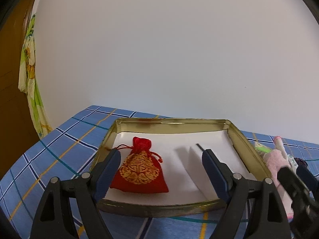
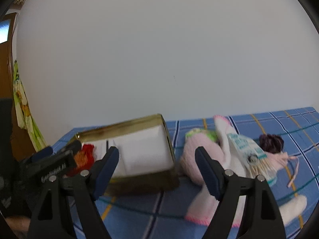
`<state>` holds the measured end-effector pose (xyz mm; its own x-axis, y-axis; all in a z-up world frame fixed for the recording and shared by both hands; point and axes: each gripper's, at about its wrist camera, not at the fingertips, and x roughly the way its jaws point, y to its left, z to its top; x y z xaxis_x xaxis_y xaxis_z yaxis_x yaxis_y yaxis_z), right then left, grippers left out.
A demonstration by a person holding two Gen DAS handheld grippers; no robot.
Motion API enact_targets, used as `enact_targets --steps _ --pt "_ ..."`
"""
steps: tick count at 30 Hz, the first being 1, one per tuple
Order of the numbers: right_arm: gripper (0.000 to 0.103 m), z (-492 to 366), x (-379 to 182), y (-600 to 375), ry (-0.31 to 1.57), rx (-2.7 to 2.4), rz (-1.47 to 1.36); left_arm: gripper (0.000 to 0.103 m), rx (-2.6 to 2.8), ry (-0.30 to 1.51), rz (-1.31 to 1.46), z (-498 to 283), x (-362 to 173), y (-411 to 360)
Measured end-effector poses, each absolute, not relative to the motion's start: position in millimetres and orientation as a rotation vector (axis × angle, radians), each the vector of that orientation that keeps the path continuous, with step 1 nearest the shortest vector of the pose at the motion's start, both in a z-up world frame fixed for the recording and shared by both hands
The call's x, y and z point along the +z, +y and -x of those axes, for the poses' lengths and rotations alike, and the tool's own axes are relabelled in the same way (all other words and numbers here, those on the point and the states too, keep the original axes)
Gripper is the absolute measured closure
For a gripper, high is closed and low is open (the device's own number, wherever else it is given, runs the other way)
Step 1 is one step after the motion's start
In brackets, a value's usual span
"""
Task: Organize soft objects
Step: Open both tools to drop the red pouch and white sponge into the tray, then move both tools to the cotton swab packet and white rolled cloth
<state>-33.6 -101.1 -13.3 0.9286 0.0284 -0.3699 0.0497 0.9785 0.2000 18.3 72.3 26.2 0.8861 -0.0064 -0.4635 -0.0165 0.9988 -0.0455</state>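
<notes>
A red drawstring pouch (image 1: 139, 171) with gold embroidery lies in the left part of a gold metal tin (image 1: 171, 122) lined with white paper. My left gripper (image 1: 161, 155) is open, its fingers standing either side of the pouch's space above the tin's near rim. The pouch (image 2: 84, 155) and tin (image 2: 167, 139) also show in the right wrist view. My right gripper (image 2: 156, 153) is open and empty, between the tin and a heap of pink and white socks (image 2: 199, 159) with a label (image 2: 245, 145). A dark purple soft item (image 2: 272, 142) lies behind the heap.
Everything rests on a blue plaid cloth (image 1: 59, 149). A white wall stands behind. A floral cloth (image 1: 30, 75) hangs at the left by a wooden door. The right gripper's body (image 1: 297, 189) shows over the pink socks (image 1: 277, 159) at the right.
</notes>
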Motion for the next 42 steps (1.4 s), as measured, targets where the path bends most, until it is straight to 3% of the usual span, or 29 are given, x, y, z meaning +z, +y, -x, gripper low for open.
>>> enact_targets --steps 20,31,42 --pt "0.022 92.7 -13.4 -174.5 0.395 -0.061 -0.21 0.018 -0.162 0.443 -0.048 26.0 20.2 4.7" --pt "0.021 121.7 -34.0 -250.4 0.503 -0.136 -0.245 0.018 -0.289 0.479 -0.106 53.1 17.6 -38.7" --pt "0.019 115.4 -49.8 -239.9 0.671 -0.025 -0.209 0.018 -0.28 0.501 -0.159 57.7 9.5 -60.0"
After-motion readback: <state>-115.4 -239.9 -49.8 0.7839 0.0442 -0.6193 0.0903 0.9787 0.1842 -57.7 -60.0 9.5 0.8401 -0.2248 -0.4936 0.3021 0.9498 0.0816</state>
